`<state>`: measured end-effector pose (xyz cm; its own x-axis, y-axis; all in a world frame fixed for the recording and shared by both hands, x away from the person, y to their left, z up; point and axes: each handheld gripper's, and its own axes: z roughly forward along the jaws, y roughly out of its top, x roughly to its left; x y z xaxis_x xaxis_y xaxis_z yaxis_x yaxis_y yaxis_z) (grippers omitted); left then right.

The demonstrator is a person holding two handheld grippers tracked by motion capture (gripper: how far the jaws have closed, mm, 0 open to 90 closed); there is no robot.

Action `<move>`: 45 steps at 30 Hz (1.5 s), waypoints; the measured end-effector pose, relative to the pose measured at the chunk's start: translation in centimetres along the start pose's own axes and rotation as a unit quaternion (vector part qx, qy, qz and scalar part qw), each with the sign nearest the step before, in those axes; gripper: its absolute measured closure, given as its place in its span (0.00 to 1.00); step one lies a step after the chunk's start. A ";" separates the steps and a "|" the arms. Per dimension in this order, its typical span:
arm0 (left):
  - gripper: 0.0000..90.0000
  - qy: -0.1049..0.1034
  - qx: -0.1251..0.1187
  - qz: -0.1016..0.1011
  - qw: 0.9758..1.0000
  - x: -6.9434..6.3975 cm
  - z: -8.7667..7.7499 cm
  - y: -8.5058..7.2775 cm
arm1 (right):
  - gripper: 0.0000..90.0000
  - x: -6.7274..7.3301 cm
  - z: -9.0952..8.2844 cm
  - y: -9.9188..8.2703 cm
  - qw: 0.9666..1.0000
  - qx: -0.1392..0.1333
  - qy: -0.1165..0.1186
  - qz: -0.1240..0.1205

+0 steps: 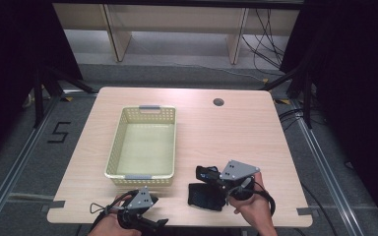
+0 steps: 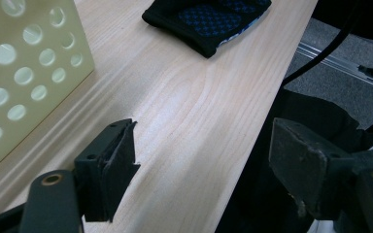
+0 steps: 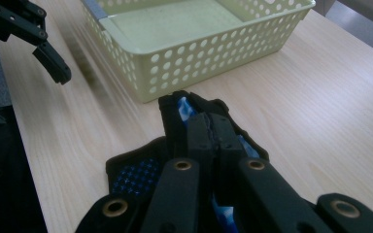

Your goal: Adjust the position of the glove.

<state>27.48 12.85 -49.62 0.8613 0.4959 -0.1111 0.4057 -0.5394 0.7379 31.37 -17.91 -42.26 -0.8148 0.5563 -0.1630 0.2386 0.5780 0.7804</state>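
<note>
High view: a pale wood-grain bench (image 1: 236, 137) carries a pale yellow perforated basket (image 1: 142, 147) left of centre, its long axis running away from the person, with a grey handle strip at its far and near rims. The basket's interior is bare. A round cable port (image 1: 218, 102) lies near the far edge of the bench. On the floor to the left, black tape forms the numeral "5" (image 1: 59, 132); no other writing or brand mark is legible.

A black fabric item with a blue dotted pattern (image 1: 205, 195) lies on the bench near the front edge, just right of the basket's near corner. The right hand-held gripper (image 1: 217, 180) is clenched on the upper edge of this fabric: in the right gripper view the two jaws stand pressed together with a raised fold of the black and blue fabric (image 3: 184, 111) pinched between them, while the rest of the item stays on the bench.

The left hand-held gripper (image 1: 150, 223) sits at the front edge of the bench, near the basket's near end. In the left gripper view its jaws stand wide apart and released, with nothing between them; one is over the bench surface, the other beyond the bench edge. The basket wall (image 2: 24, 73) appears at left and the fabric (image 2: 209, 19) farther ahead.
</note>
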 end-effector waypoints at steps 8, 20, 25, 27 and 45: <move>0.28 0.000 -0.001 -0.008 1.000 -0.1 0.1 -0.1 | 1.00 1.6 0.9 -0.8 1.000 0.018 0.001 0.002; 0.28 0.001 0.000 -0.004 1.000 -0.1 0.1 -0.1 | 0.99 3.1 2.1 -1.6 0.999 0.045 0.004 -0.015; 0.28 -0.002 0.001 -0.010 1.000 -0.1 0.2 -0.1 | 0.99 4.0 3.1 -2.4 0.998 0.062 0.022 -0.022; 0.28 0.001 0.012 0.010 1.000 0.2 0.1 -0.1 | 0.99 4.4 3.4 -2.7 0.997 0.072 0.025 -0.020; 0.29 -0.008 0.006 -0.011 1.000 0.2 0.4 -0.3 | 0.64 2.7 1.6 -4.8 0.993 0.025 0.001 0.112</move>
<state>27.70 12.86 -50.08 0.8570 0.4964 -0.1384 0.4281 -0.5362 0.7275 28.90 -18.25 -47.36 -0.7396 0.6729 0.0135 0.4398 0.4681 0.7665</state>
